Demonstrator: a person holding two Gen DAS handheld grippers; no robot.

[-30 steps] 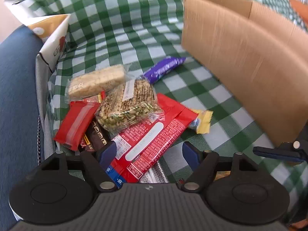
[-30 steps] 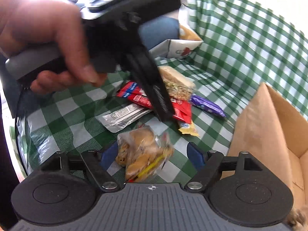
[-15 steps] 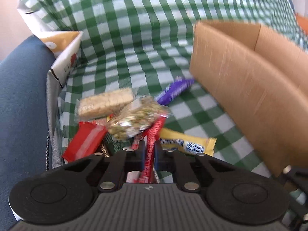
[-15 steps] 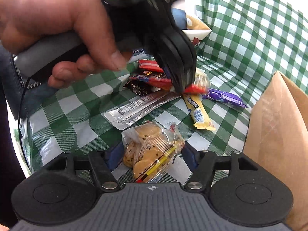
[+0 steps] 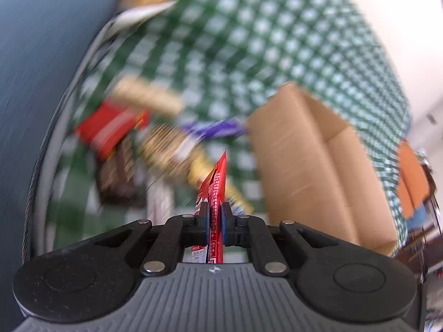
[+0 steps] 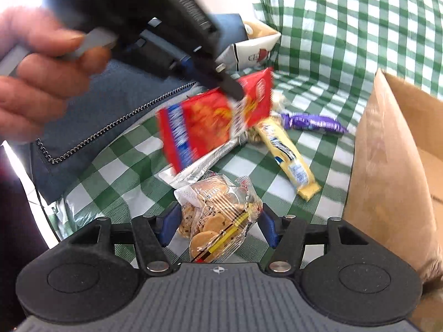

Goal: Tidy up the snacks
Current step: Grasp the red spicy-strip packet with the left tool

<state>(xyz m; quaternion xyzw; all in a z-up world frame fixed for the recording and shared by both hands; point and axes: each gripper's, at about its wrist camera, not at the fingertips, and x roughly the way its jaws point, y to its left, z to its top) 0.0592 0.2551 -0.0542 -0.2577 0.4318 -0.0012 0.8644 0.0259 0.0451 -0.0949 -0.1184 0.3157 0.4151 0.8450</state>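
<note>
My left gripper [image 5: 214,215] is shut on a red snack packet [image 5: 216,191] and holds it edge-on above the snack pile. The right wrist view shows that packet [image 6: 213,119] hanging in the air from the left gripper [image 6: 235,91]. My right gripper [image 6: 218,224] is open, its blue pads on either side of a clear bag of cookies [image 6: 218,215] on the checked cloth. A yellow bar [image 6: 288,157], a purple bar [image 6: 313,123] and a silver wrapper [image 6: 205,160] lie beyond. A cardboard box [image 5: 318,166] stands open at the right.
The green-and-white checked cloth [image 6: 346,27] covers the surface. A blue cushion [image 5: 36,83] runs along the left. A white carton [image 6: 254,49] lies at the back. More snacks [image 5: 110,127], blurred, lie left of the box. The box wall [image 6: 387,166] is close on the right.
My left gripper closed on the red packet, then lifted it off the pile and swung up and right. My right gripper narrowed around the cookie bag.
</note>
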